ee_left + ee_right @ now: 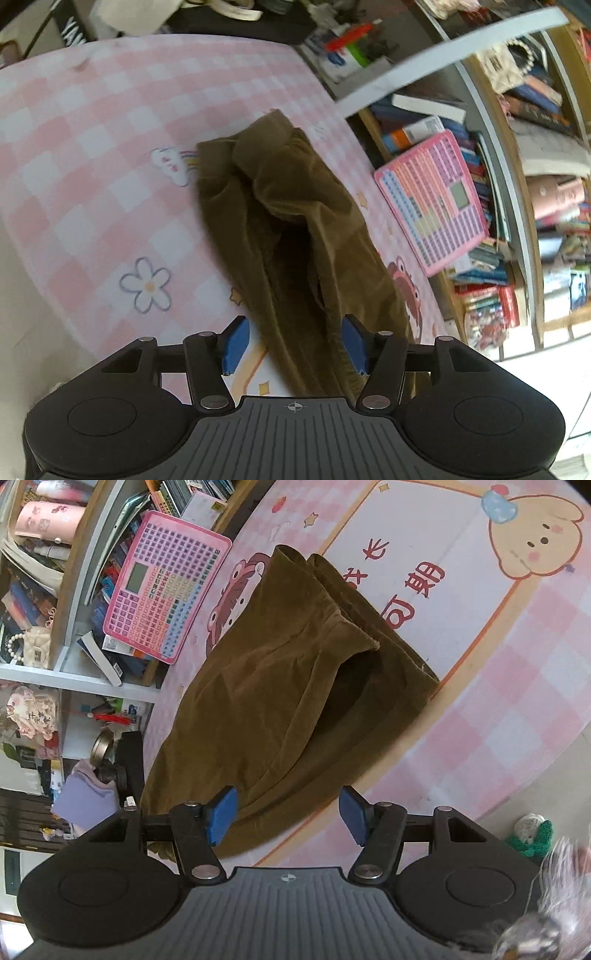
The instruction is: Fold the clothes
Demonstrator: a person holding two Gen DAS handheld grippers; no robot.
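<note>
An olive-brown corduroy garment lies folded lengthwise on a pink checked mat. My left gripper is open, its blue pads on either side of the garment's near end, holding nothing. In the right wrist view the same garment stretches away from me on the mat, one layer folded over another. My right gripper is open above the garment's near edge, with blue pads apart and nothing between them.
A pink toy keyboard tablet leans at the mat's edge against a bookshelf full of books; it also shows in the right wrist view. A green and white knitted toy lies on the floor beside the mat.
</note>
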